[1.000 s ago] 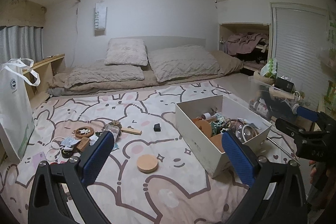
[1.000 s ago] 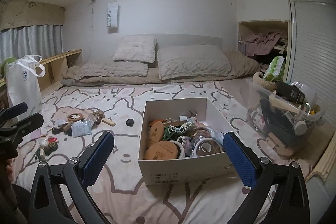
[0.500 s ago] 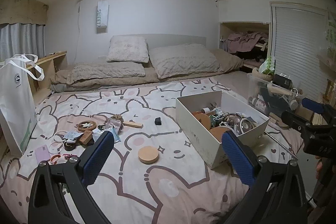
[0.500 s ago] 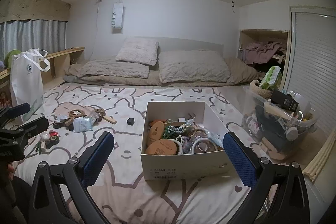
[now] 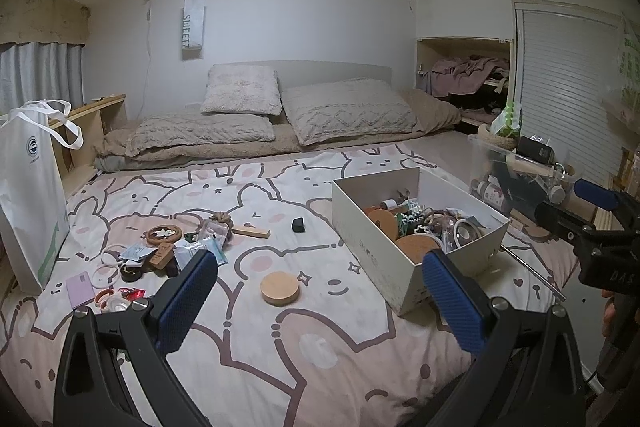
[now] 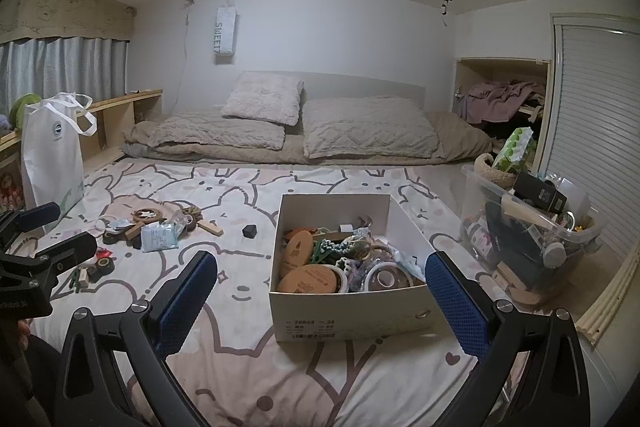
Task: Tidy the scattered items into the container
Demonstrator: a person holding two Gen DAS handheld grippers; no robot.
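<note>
Above bunny blanket (image 5: pixel 280 347): left claw (image 5: pixel 320 291), right claw (image 6: pixel 320 291) both spread wide, empty; box (image 6: pixel 340 315) part-filled.

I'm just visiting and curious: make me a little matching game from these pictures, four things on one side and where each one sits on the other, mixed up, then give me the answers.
Things:
1. round wooden lid
2. small black cube
3. white tote bag
4. roll of tape

Places:
A. standing at the left edge of the bed cover
B. inside the cardboard box
C. lying alone on the cover, nearest the left claw
D. on the cover between the wooden stick and the box

Pairs: 1-C, 2-D, 3-A, 4-B
</note>
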